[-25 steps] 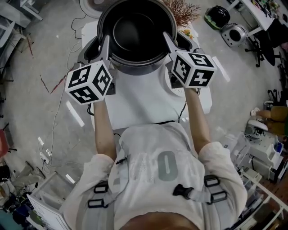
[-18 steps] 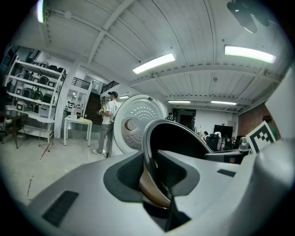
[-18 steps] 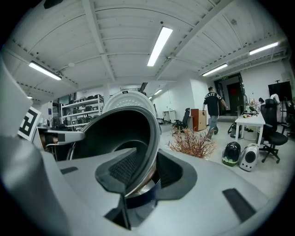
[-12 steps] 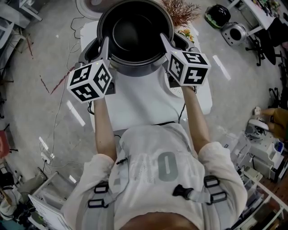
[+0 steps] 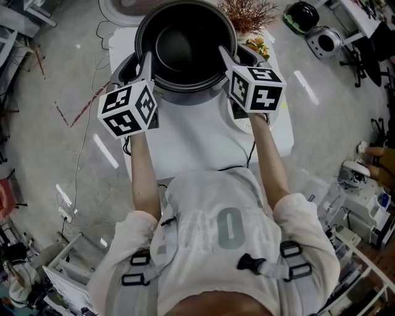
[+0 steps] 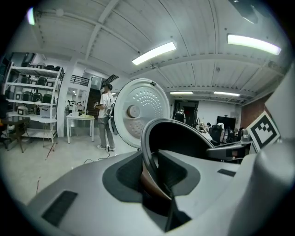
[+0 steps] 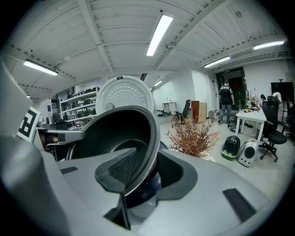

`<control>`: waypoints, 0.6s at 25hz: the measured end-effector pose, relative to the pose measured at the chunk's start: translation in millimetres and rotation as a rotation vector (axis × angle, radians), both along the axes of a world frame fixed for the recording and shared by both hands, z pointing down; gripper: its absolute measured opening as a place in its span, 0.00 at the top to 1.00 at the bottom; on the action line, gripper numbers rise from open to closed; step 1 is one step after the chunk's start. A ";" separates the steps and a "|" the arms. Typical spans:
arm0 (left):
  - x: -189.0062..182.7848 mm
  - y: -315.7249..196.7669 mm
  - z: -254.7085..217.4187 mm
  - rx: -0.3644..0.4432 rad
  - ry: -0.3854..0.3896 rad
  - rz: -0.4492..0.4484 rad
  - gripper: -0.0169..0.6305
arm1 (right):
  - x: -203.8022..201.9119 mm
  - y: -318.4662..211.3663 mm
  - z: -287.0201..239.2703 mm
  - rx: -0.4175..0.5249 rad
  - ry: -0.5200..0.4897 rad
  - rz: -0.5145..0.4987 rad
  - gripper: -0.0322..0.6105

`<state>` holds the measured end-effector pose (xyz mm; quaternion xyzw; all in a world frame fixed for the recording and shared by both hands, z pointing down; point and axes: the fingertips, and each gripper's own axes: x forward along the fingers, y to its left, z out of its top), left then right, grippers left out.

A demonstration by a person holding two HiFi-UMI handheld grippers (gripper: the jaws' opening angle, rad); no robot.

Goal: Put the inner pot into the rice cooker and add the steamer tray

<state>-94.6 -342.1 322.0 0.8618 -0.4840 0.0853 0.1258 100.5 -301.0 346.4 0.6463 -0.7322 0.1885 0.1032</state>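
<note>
The black inner pot (image 5: 185, 43) hangs just over the rice cooker (image 5: 123, 69), whose dark body shows on both sides of it. My left gripper (image 5: 147, 65) is shut on the pot's left rim and my right gripper (image 5: 227, 57) is shut on its right rim. In the left gripper view the rim (image 6: 148, 152) runs between that gripper's jaws (image 6: 154, 173). The right gripper view shows the pot (image 7: 115, 133) tilted, its rim pinched by the right gripper (image 7: 138, 177). The cooker's white lid (image 6: 138, 113) stands open behind. A pale round piece (image 5: 244, 120), perhaps the steamer tray, lies on the table under my right hand.
The cooker stands on a white table (image 5: 191, 145). A dried brown plant (image 5: 250, 12) sits at the table's far right corner. Cables (image 5: 80, 123) trail on the floor to the left. Small appliances (image 5: 324, 42) lie on the floor at the right. A person (image 6: 107, 117) stands far behind.
Both grippers and the pot have sunk a little toward the cooker, with the marker cubes drawing slightly inward. The grips on the rim are unchanged.
</note>
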 end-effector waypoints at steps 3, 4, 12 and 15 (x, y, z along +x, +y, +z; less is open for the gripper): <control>3.8 -3.3 4.1 0.006 -0.015 0.005 0.81 | 2.4 -1.9 7.8 -0.010 0.011 0.006 0.72; 4.8 -4.3 3.9 0.010 -0.015 0.008 0.81 | 3.2 -2.5 8.3 -0.009 0.010 0.007 0.72; 4.9 -5.6 8.9 -0.033 -0.038 0.008 0.81 | 3.4 -3.4 4.7 -0.044 0.016 -0.023 0.71; 4.6 -8.9 15.9 -0.050 -0.072 0.009 0.79 | 3.0 -7.7 7.9 -0.060 0.024 -0.025 0.71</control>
